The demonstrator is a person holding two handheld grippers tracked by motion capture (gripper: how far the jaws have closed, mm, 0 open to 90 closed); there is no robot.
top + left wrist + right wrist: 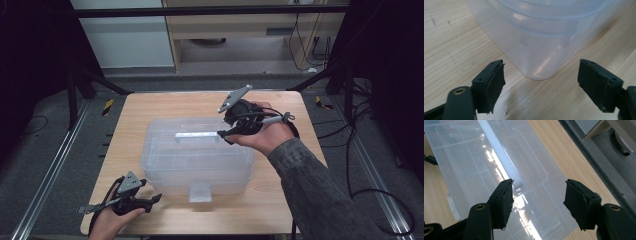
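Clear plastic organizer box (197, 160): light, slick, flexes (grab white handle (196, 135) at 12). Right gripper (223, 134) gapes wide beside handle; left gripper (156, 198) wide, at 7.

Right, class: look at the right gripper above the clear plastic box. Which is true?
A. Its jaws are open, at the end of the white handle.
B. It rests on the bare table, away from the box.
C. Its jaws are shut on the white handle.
A: the right gripper has its jaws apart, holding nothing, over the lid of the box, with the end of the white handle beside one jaw.
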